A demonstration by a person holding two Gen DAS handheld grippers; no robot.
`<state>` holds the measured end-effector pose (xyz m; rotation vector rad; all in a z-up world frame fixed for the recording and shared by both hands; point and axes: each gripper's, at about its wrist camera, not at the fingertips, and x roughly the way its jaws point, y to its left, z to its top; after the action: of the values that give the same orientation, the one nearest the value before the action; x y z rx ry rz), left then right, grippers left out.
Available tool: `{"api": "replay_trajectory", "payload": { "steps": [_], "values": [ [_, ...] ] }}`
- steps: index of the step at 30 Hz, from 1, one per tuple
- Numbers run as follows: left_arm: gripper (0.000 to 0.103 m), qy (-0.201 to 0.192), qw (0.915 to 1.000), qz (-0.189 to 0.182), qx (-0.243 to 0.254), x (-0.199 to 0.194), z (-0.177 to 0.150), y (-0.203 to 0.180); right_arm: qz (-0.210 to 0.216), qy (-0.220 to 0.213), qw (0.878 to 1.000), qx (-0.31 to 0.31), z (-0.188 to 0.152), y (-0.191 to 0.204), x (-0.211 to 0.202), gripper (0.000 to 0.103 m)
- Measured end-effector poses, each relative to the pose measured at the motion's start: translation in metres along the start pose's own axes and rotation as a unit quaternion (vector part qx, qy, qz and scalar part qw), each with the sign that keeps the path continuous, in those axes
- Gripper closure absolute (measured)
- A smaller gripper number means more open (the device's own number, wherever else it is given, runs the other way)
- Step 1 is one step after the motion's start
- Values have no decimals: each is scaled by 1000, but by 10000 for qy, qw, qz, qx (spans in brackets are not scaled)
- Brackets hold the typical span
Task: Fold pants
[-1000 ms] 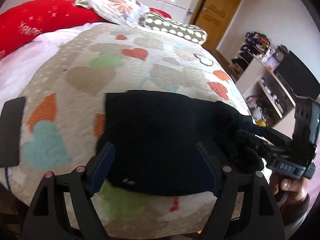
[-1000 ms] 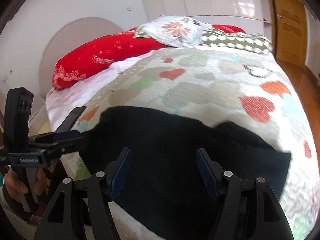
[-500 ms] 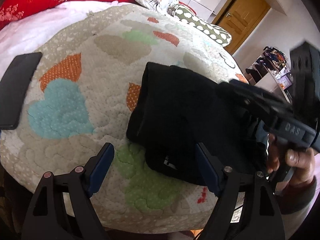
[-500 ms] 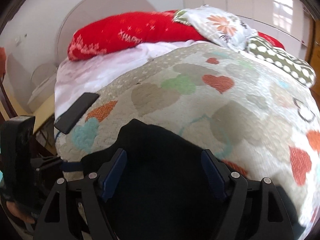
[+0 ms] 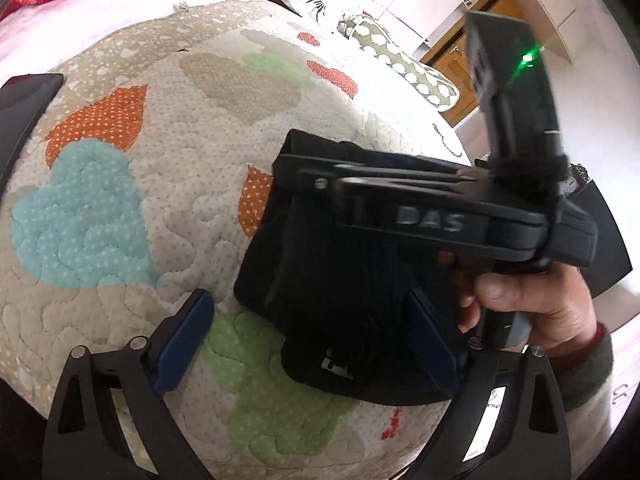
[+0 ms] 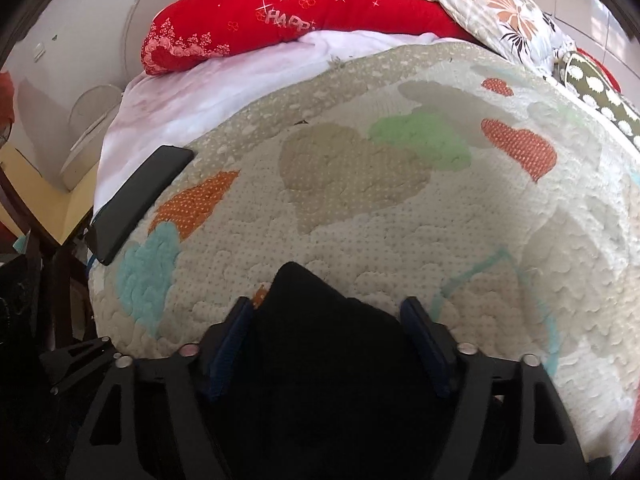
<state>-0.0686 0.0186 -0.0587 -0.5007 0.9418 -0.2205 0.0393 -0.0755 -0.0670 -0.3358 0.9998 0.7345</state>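
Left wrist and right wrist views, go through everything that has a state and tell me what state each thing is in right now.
pants: folded into a compact bundle, lying on the quilt
left gripper: jaws opening, straddling the bundle's near edge, pads not pressing
right gripper: jaws closing, pants between them
phone: screen dark, lying flat at the bed's edge
door: shut

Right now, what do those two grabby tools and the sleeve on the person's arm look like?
The left gripper is a black plastic frame with triangular cut-outs, silver rivets and blue pads on its fingers. The right gripper is built the same way; seen from the side, its body carries raised letters and a small green light. The person's hand comes out of a grey sleeve with a red cuff.
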Motion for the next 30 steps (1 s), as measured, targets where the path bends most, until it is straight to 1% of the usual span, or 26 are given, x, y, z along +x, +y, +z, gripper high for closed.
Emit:
{"api": "replay_trajectory", "payload": {
  "steps": [2, 4, 6, 7, 9, 10, 11, 12, 14, 16, 17, 18, 20, 23, 24, 25, 26, 27, 28, 29, 30],
  "values": [
    [7, -9, 10000, 39, 38, 0, 0, -1, -2, -49, 10000, 10, -2, 1, -2, 36],
    [7, -8, 9999, 116, 91, 1, -1, -3, -12, -97, 9999, 53, -1, 0, -5, 50],
    [7, 1, 9997, 204, 159, 3, 0, -7, 45, -138, 9998, 131, -2, -4, -10, 57],
    [7, -1, 9995, 237, 192, 4, 0, -8, 85, -188, 9997, 162, -2, -5, -14, 60],
    [9, -26, 9993, 266, 260, 3, 0, -10, 163, -336, 9991, 224, -3, -6, -24, 63],
    [13, -66, 9993, 244, 279, 1, 0, -11, 222, -438, 9984, 267, -3, -7, -32, 64],
    [33, -95, 9993, 217, 281, -1, 0, -12, 279, -541, 9977, 298, -4, -8, -40, 64],
    [49, -97, 9993, 195, 317, -4, 1, -13, 369, -683, 9964, 343, -4, -10, -52, 65],
    [53, -141, 9988, 83, 471, -14, 4, -23, 502, -1007, 9926, 461, -6, -15, -78, 67],
    [56, -371, 9966, -5, 742, -29, 7, -40, 560, -1410, 9868, 573, -12, -25, -111, 68],
    [58, -469, 9950, -75, 882, -35, 8, -51, 558, -1541, 9845, 619, -16, -30, -124, 68],
    [58, -576, 9927, -162, 1044, -43, 9, -64, 551, -1787, 9796, 735, -25, -40, -147, 68],
    [58, -765, 9854, -371, 1477, -56, 10, -97, 528, -2079, 9724, 914, -39, -57, -175, 69],
    [58, -785, 9733, -725, 2032, -59, 3, -144, 287, -2448, 9597, 1352, -78, -94, -217, 69],
    [58, -737, 9700, -820, 2168, -56, 0, -156, 156, -2485, 9566, 1512, -93, -105, -226, 69],
    [58, -618, 9642, -945, 2401, -49, -7, -176, 75, -2496, 9542, 1650, -106, -114, -231, 69],
    [58, -535, 9607, -1001, 2535, -43, -13, -187, -25, -2476, 9508, 1863, -123, -126, -235, 69],
    [58, -403, 9547, -1099, 2736, -32, -23, -203, -123, -2431, 9487, 2019, -136, -135, -237, 69],
    [58, -306, 9491, -1170, 2908, -22, -32, -217, -307, -2334, 9439, 2316, -156, -149, -236, 66],
    [58, -222, 9442, -1207, 3058, -10, -39, -227, -418, -2297, 9390, 2525, -169, -158, -235, 63],
    [58, -120, 9404, -1225, 3169, -1, -45, -233, -674, -2213, 9301, 2853, -188, -170, -234, 62]
  ]
}}
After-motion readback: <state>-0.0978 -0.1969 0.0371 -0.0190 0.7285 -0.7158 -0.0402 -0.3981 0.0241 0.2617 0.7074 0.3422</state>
